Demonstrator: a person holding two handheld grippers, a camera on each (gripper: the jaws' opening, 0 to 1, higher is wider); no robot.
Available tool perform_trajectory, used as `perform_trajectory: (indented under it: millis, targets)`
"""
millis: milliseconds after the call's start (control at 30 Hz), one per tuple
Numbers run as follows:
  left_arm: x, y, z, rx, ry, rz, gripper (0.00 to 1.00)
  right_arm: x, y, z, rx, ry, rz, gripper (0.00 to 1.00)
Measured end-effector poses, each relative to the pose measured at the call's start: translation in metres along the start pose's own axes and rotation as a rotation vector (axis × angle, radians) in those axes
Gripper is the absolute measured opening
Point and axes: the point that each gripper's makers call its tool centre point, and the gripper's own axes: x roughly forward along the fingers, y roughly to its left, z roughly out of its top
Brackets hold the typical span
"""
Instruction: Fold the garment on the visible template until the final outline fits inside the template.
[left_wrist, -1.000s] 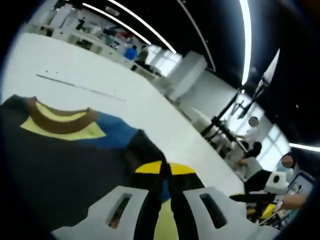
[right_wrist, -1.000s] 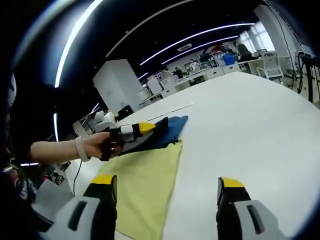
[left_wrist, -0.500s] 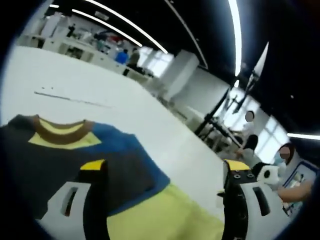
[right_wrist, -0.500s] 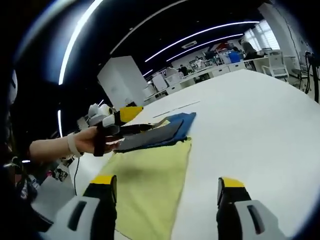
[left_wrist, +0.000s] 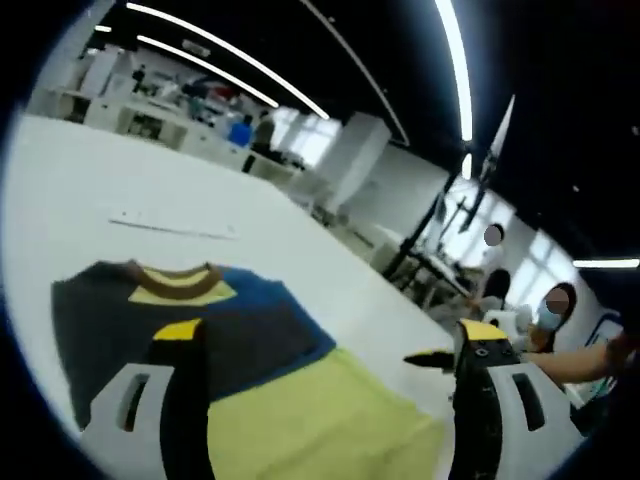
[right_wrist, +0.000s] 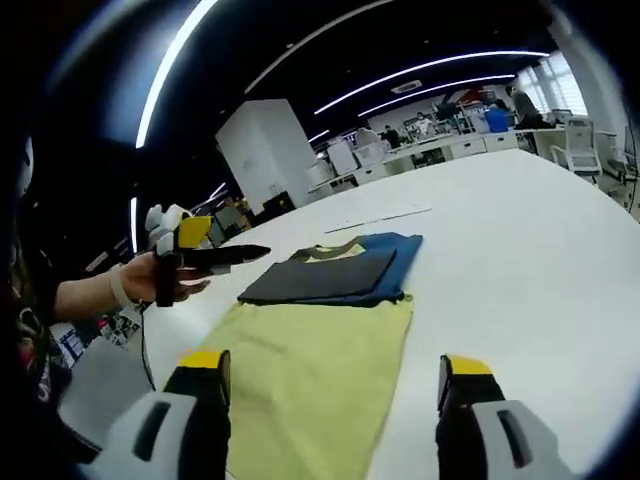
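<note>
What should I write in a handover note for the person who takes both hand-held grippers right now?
Left hand-held gripper: jaws wide open, holding nothing, lifted off the cloth; in the right gripper view it is at the left, in the person's hand.
Right hand-held gripper: jaws open, empty, above the near end of the yellow template.
The garment lies folded into a dark rectangle with a blue edge on the far end of the template, collar away from the right hand-held gripper, all on the white table.
Done: the folds appear made.
Left: check the outline; the far edge may overhang the template, I cannot tell.
</note>
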Motion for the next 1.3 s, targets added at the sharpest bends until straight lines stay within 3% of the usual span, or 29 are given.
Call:
perform_trajectory:
  millis: [133,200,233,267,367,533,600,700,767,867,1000,1100,1133,1267,1300]
  targets:
    - [-0.036,0.014,-0.021,0.010,0.042,0.076,0.99,-0.001,0.007,-0.006,-0.023,0.023,0.003,0.88]
    - [-0.058,0.015,-0.031,-0.080,0.058,0.089,0.99,-0.003,0.010,-0.009,-0.030,0.033,0.001,0.89]
    - [-0.068,0.014,-0.029,-0.154,0.024,0.085,0.99,-0.003,0.012,-0.009,-0.035,0.036,0.001,0.89]
    - [-0.075,0.016,-0.028,-0.153,0.010,0.101,0.99,-0.004,0.012,-0.010,-0.042,0.037,0.001,0.89]
    - [-0.102,0.025,-0.033,-0.035,0.038,0.163,0.98,-0.005,0.015,-0.011,-0.056,0.040,-0.005,0.89]
    - [-0.129,0.015,-0.030,-0.063,0.031,0.183,0.90,-0.009,0.020,-0.014,-0.089,0.057,-0.006,0.89]
    - [-0.135,0.006,-0.028,-0.063,0.015,0.181,0.90,-0.012,0.019,-0.019,-0.102,0.082,-0.012,0.89]
    - [-0.144,0.007,-0.041,0.002,0.073,0.229,0.89,-0.017,0.019,-0.023,-0.123,0.099,-0.017,0.88]
    - [-0.145,0.004,-0.049,0.004,0.083,0.219,0.90,-0.021,0.018,-0.025,-0.128,0.111,-0.023,0.88]
    - [-0.149,0.003,-0.061,-0.117,0.078,0.203,0.87,-0.027,0.016,-0.024,-0.153,0.123,-0.038,0.87]
    - [-0.157,0.009,-0.070,-0.026,0.123,0.239,0.86,-0.036,0.016,-0.028,-0.176,0.130,-0.051,0.86]
    - [-0.160,0.012,-0.077,-0.052,0.129,0.230,0.86,-0.039,0.013,-0.036,-0.167,0.140,-0.059,0.85]
    - [-0.161,0.013,-0.083,-0.104,0.148,0.235,0.85,-0.039,0.012,-0.038,-0.166,0.142,-0.062,0.85]
    - [-0.175,0.024,-0.098,-0.041,0.227,0.281,0.84,-0.041,0.005,-0.047,-0.169,0.156,-0.069,0.82]
    - [-0.176,0.023,-0.096,-0.040,0.215,0.277,0.85,-0.042,0.004,-0.048,-0.166,0.156,-0.068,0.82]
